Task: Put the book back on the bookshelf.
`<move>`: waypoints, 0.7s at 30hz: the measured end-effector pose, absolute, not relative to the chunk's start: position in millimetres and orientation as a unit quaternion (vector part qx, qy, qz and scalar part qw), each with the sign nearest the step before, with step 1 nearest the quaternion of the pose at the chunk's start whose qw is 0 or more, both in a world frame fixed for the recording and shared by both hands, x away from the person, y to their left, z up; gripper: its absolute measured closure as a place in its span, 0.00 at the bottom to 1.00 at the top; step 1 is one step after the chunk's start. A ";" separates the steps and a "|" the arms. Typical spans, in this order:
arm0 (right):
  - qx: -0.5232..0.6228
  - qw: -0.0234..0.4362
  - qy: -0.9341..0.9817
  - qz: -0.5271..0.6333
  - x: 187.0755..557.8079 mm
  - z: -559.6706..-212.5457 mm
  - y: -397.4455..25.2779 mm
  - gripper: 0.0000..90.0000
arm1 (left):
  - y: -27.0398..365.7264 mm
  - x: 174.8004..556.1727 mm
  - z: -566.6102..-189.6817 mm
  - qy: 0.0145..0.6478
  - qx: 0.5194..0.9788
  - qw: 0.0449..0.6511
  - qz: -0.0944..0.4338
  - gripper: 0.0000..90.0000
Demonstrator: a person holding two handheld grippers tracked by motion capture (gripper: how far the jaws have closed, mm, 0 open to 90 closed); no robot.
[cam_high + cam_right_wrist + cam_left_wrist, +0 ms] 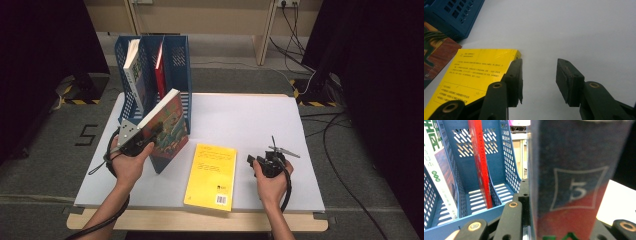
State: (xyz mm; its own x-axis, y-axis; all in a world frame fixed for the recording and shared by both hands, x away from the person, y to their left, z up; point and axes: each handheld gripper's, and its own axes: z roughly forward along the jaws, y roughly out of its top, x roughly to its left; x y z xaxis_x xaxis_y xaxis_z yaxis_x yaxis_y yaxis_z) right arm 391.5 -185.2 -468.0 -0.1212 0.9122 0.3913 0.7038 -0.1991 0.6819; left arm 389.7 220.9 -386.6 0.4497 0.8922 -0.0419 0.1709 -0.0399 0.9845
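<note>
My left gripper is shut on a book with a colourful cover, held upright and tilted at the table's left, just in front of the blue file rack. In the left gripper view the book's spine, marked with a 5, stands between the jaws. The rack holds a white-spined book and a red book. A yellow book lies flat at the table's middle front. My right gripper rests open just right of it, nothing between its jaws.
The white tabletop stretches bare behind and to the right of the right gripper. The rack's rightmost slot holds no book. Cables trail on the floor at the right, beyond the table's edge.
</note>
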 end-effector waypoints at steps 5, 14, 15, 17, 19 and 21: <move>0.650 0.125 0.619 0.423 391.2 -466.9 -187.4 0.64 | 218.9 390.8 -380.0 0.414 0.648 0.551 0.323 0.82; 0.653 0.123 0.616 0.423 391.1 -466.5 -187.9 0.64 | 221.1 388.9 -370.3 0.419 0.648 0.548 0.323 0.82; 0.653 0.123 0.617 0.423 391.1 -466.5 -187.9 0.64 | 221.6 388.8 -369.0 0.420 0.647 0.549 0.322 0.82; 0.652 0.122 0.617 0.423 391.1 -466.8 -187.9 0.64 | 222.3 388.6 -365.6 0.421 0.644 0.551 0.323 0.82; 0.652 0.123 0.617 0.423 391.1 -466.9 -187.8 0.64 | 222.8 388.4 -362.2 0.421 0.643 0.552 0.324 0.82; 0.652 0.123 0.617 0.423 391.2 -467.0 -187.9 0.64 | 223.3 388.5 -358.8 0.421 0.641 0.554 0.325 0.82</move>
State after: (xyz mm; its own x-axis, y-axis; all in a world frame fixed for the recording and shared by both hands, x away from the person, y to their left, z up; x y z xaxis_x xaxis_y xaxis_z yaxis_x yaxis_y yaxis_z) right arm 391.2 -187.9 -467.0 -0.1190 0.9084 0.4008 0.7005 -0.2093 0.6823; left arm 388.5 223.3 -358.8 0.4340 0.8995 -0.0507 0.1803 -0.0316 0.9831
